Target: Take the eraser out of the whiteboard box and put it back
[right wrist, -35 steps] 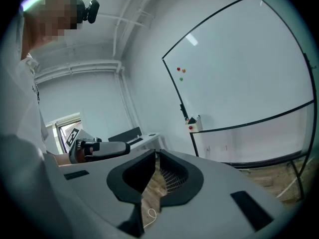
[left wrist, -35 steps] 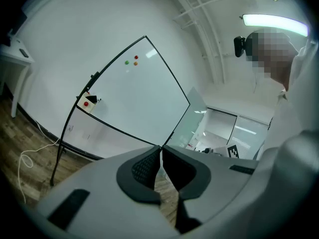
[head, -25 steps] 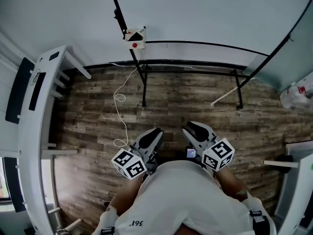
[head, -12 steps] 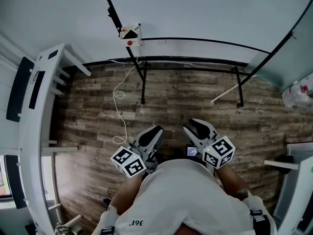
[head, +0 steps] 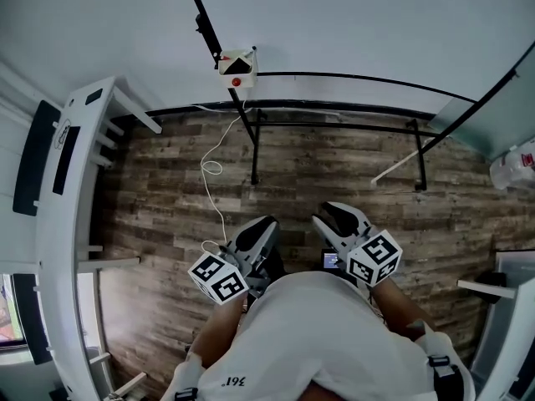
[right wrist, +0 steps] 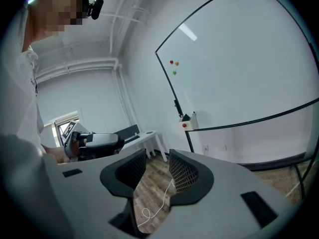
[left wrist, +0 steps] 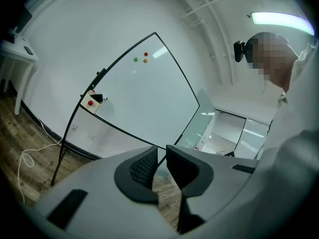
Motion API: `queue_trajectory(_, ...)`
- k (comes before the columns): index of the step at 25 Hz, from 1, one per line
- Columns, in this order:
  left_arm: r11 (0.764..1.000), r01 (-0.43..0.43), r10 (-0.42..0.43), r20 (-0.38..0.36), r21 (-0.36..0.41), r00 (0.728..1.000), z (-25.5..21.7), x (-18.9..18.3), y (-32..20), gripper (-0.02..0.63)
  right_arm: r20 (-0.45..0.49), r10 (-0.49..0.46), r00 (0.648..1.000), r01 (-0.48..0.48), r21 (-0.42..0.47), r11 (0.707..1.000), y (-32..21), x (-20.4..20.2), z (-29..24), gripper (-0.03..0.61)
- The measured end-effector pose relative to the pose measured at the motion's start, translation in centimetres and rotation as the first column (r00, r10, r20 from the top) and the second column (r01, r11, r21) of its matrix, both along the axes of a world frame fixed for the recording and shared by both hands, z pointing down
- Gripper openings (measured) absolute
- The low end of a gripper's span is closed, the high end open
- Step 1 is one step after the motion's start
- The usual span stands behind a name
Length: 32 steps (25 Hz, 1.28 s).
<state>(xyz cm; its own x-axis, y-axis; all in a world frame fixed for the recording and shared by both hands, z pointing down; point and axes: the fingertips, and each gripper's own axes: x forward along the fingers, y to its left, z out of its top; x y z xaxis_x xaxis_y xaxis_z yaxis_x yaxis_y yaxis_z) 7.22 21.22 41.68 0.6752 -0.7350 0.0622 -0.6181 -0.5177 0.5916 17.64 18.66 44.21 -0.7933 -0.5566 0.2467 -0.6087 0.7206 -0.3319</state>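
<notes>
Low on the whiteboard (head: 351, 23), at its bottom left corner where the black frame edges meet, hangs the whiteboard box (head: 236, 67), a small white case with a round red spot on its front. The eraser (head: 240, 58) sits in that box and shows as a dark wedge at its top. Nothing touches it. Three small magnets (left wrist: 145, 55), red, green and orange, cling to the board higher up.

Both tools are held close together just ahead of the person's white shirt (head: 318, 332). They are well apart from the board and point toward it over the wooden floor (head: 351, 182). The left tool (head: 262, 225) has its jaws only slightly apart. The left gripper view shows a narrow slit between the ribbed pads (left wrist: 143, 166), with nothing in it. The right tool (head: 334, 214) stands wider, as its jaws have just been opening. In the right gripper view the gap holds no object, and only floorboards and a loop of white cable (right wrist: 158, 199) show through it. That cable (head: 213, 192) trails across the floor from the foot of the board's black stand (head: 253, 153) toward the left tool.

A white bench (head: 60, 224) runs along the left side of the room, with dark flat items on it. The right gripper view also catches the left tool (right wrist: 94, 141) off to its left, near a second white bench (right wrist: 144, 135).
</notes>
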Motion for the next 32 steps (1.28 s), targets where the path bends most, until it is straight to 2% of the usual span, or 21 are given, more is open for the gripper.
queue_trajectory(10,0.997,-0.069,0.068,0.019,0.04,0.997,-1.9,-10.6,-10.5,0.052,0.009,0.06,0.998,-0.06,0.056,0.997,-10.8,-10.9,-2.7,0.147)
queue_trajectory(17,0.995,-0.088,0.088,0.022,0.04,0.996,-1.5,-16.5,-14.7,0.052,-0.025,0.091,0.996,-0.089,0.062,0.994,-14.8,-15.9,-2.9,0.147)
queue_trajectory(24,0.994,-0.108,0.107,0.017,0.035,0.994,-1.2,-18.4,-17.2,0.051,-0.048,0.106,0.993,-0.104,0.05,0.993,-17.4,-18.0,-2.7,0.146)
queue_trajectory(29,0.996,-0.09,0.09,0.012,0.012,0.996,-0.6,-18.0,-18.7,0.052,-0.055,0.09,0.994,-0.088,0.041,0.995,-19.4,-17.6,-2.2,0.146)
queue_trajectory(32,0.999,-0.046,0.046,0.018,0.004,0.999,-0.3,-17.6,-20.1,0.052,-0.058,0.057,0.997,-0.055,0.038,0.998,-20.8,-17.2,-1.8,0.146)
